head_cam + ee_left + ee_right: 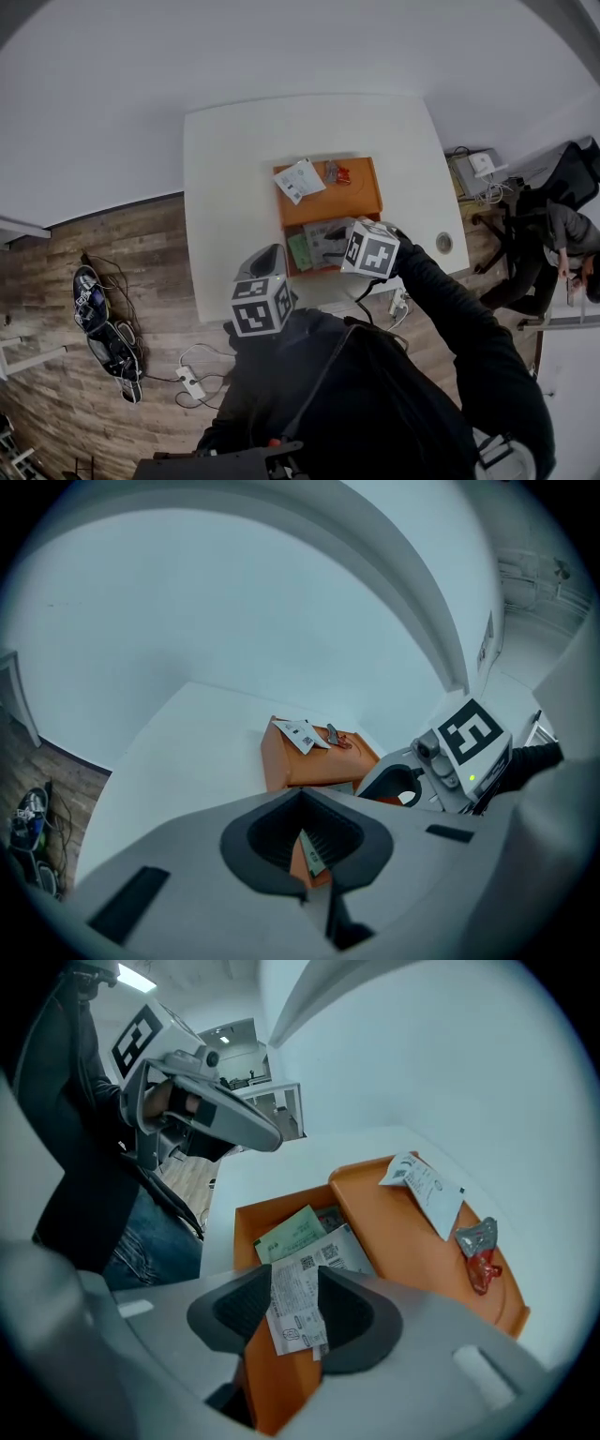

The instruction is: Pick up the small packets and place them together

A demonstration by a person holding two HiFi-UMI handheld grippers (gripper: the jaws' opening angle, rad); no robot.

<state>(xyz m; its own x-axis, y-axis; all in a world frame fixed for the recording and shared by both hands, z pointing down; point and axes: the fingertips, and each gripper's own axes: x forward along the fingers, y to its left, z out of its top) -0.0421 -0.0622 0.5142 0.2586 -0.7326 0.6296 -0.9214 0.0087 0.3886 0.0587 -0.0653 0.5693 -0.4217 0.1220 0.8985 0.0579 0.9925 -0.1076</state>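
Right hand-held gripper (295,1324): released, jaws apart above the sunken half of the orange tray (394,1232); a white printed packet (296,1293) lies between the pads, unsqueezed.
Packet axis: along the jaws, near end overlapping the tray's near wall.
Pile: green packet (295,1232), just beyond, in the sunken half.
Left to gather: flat white packet (427,1190) and red-and-silver packet (478,1252) on the tray's raised far half, ahead of the jaws; the flat one slants across the tray.
Nearer hand: likely the right; left hand-held gripper (305,855), slightly parted and empty, hangs short of the tray.
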